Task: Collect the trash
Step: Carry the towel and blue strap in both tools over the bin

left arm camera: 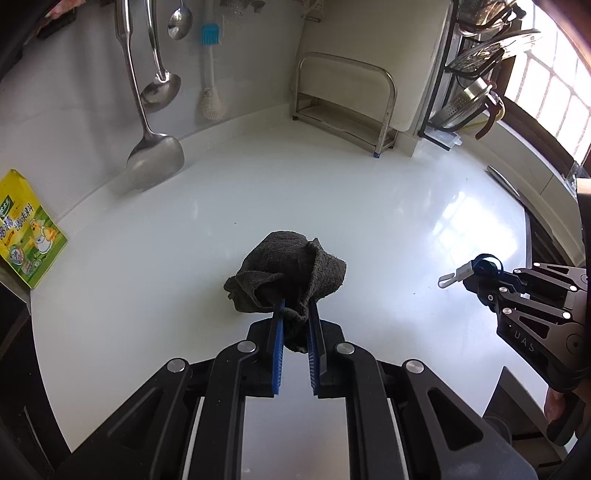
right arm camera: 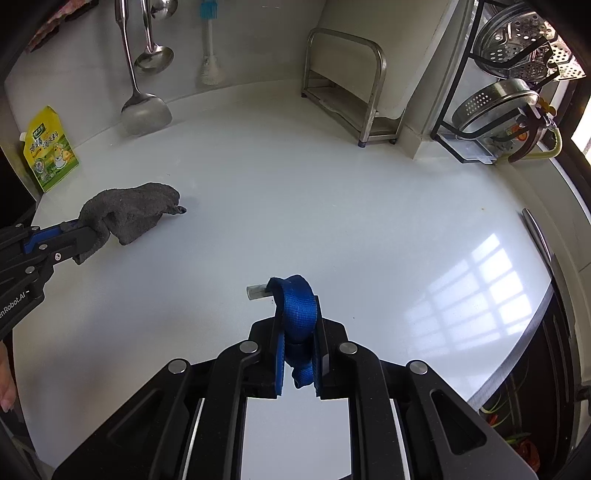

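A crumpled dark grey cloth (left arm camera: 286,271) is pinched in my left gripper (left arm camera: 295,314), whose jaws are shut on its lower fold, and it hangs above the white counter (left arm camera: 332,192). From the right wrist view the same cloth (right arm camera: 129,210) shows at the left, held by the left gripper (right arm camera: 79,232). My right gripper (right arm camera: 298,325) is shut on a blue webbing strap (right arm camera: 297,306) with a small clear clip (right arm camera: 256,291) at its end. The left wrist view shows that strap (left arm camera: 485,263) and its pale clip (left arm camera: 452,276) at the right gripper (left arm camera: 476,280).
A yellow-green seasoning pouch (right arm camera: 50,149) leans at the counter's left edge. Ladles and a spatula (left arm camera: 155,158) hang on the back wall beside a blue brush (left arm camera: 209,35). A steel rack (left arm camera: 343,99) stands at the back. Strainers and pots (right arm camera: 495,107) fill a black shelf at right.
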Action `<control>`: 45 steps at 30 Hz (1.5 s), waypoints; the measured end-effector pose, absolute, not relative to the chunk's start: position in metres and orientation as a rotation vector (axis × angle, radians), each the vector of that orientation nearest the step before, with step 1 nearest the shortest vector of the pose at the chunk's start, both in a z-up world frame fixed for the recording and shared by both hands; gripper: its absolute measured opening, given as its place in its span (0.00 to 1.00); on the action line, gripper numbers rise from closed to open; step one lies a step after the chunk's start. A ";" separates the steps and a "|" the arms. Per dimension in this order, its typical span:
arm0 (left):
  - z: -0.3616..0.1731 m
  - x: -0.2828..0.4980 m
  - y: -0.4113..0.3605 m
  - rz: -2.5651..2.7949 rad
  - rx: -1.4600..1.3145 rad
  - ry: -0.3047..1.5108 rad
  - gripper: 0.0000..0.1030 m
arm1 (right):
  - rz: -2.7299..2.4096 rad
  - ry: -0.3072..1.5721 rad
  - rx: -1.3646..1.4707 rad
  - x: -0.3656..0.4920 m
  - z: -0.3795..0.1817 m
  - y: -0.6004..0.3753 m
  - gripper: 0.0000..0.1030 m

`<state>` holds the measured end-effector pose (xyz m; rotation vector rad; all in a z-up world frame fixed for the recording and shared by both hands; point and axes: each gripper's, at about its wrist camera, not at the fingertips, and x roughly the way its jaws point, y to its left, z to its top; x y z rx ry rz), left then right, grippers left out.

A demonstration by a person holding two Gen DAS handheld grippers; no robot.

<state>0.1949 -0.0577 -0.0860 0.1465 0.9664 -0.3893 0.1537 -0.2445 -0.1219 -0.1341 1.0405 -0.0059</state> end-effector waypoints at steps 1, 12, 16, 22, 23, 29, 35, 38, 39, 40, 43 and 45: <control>-0.083 0.190 -0.058 -0.392 0.148 0.961 0.11 | -0.005 1.035 -0.133 0.149 -0.119 -0.245 0.11; -0.040 0.132 -0.065 -0.431 0.140 0.892 0.11 | -0.008 1.018 -0.110 0.094 -0.100 -0.262 0.11; -0.026 0.108 -0.071 -0.458 0.134 0.879 0.11 | -0.004 1.011 -0.108 0.069 -0.095 -0.269 0.11; -0.013 0.060 -0.087 -0.523 0.150 0.866 0.11 | 0.017 0.984 -0.109 0.018 -0.088 -0.279 0.11; -0.012 0.051 -0.090 -0.534 0.156 0.867 0.11 | 0.018 0.982 -0.110 0.009 -0.088 -0.281 0.11; -0.019 0.003 -0.111 -0.581 0.175 0.891 0.11 | 0.024 0.989 -0.111 -0.043 -0.094 -0.292 0.11; -0.035 -0.041 -0.130 -0.636 0.204 0.935 0.11 | 0.026 1.018 -0.124 -0.087 -0.105 -0.301 0.11; -0.048 -0.060 -0.139 -0.665 0.213 0.978 0.09 | 0.027 1.041 -0.120 -0.107 -0.114 -0.306 0.11; -0.053 -0.066 -0.141 -0.673 0.217 0.991 0.09 | 0.027 1.050 -0.119 -0.113 -0.118 -0.308 0.11; -0.058 -0.072 -0.144 -0.680 0.221 1.002 0.08 | 0.028 1.059 -0.119 -0.119 -0.122 -0.309 0.11; -0.072 -0.084 -0.150 -0.697 0.224 1.031 0.05 | 0.036 1.085 -0.115 -0.134 -0.132 -0.310 0.11; -0.084 -0.090 -0.154 -0.697 0.234 1.052 0.03 | 0.041 1.100 -0.123 -0.141 -0.138 -0.310 0.11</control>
